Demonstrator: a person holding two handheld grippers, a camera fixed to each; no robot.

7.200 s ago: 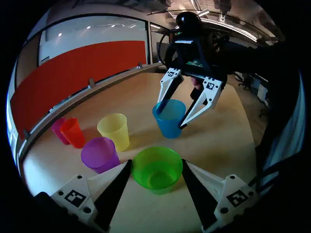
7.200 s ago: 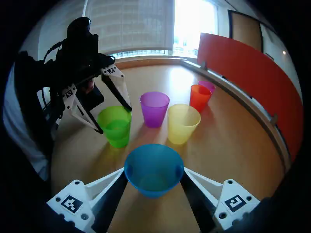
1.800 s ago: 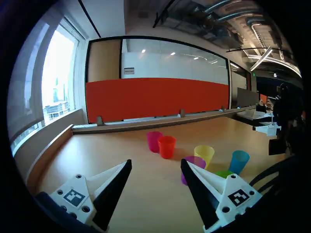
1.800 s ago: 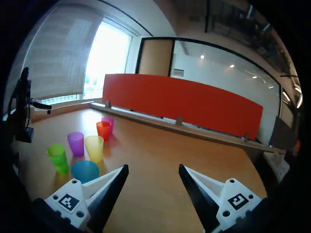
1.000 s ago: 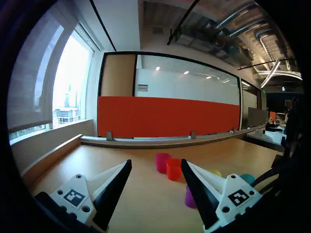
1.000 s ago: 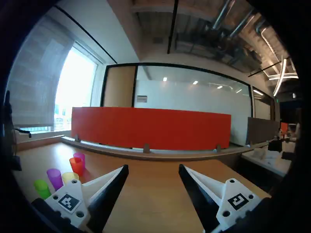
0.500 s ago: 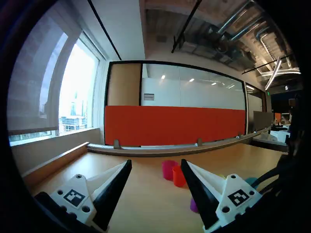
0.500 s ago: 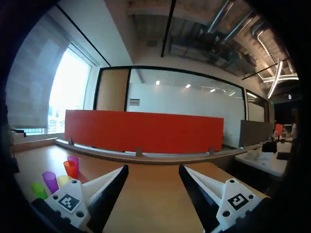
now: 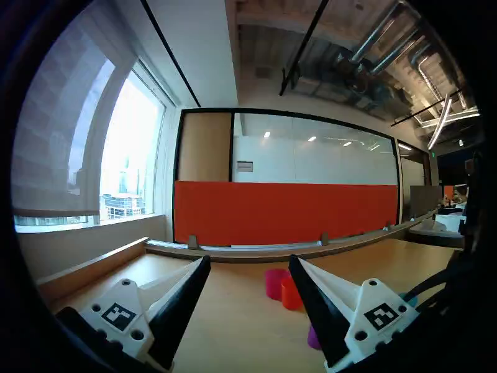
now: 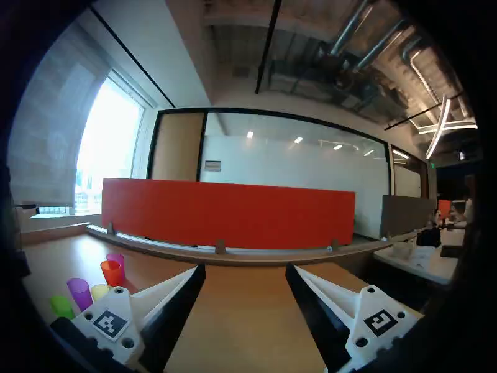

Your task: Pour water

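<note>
Tabletop (image 9: 236, 329) bears cups: left gripper view shows pink cup (image 9: 274, 283), orange cup (image 9: 290, 293), purple cup (image 9: 312, 339); right gripper view adds yellow cup (image 10: 99, 291), green cup (image 10: 61, 306). Left tool (image 9: 248, 258), right tool (image 10: 244, 267): fingers apart, holding nothing

A wooden table (image 9: 248, 323) stretches ahead of me to a long red partition (image 9: 286, 211) standing along its far edge. Above the partition I see a glass wall (image 9: 310, 158), and left of it a bright window (image 9: 127, 174). Bare pipes (image 9: 379, 43) cross the ceiling near an angled light strip (image 10: 444, 127).
</note>
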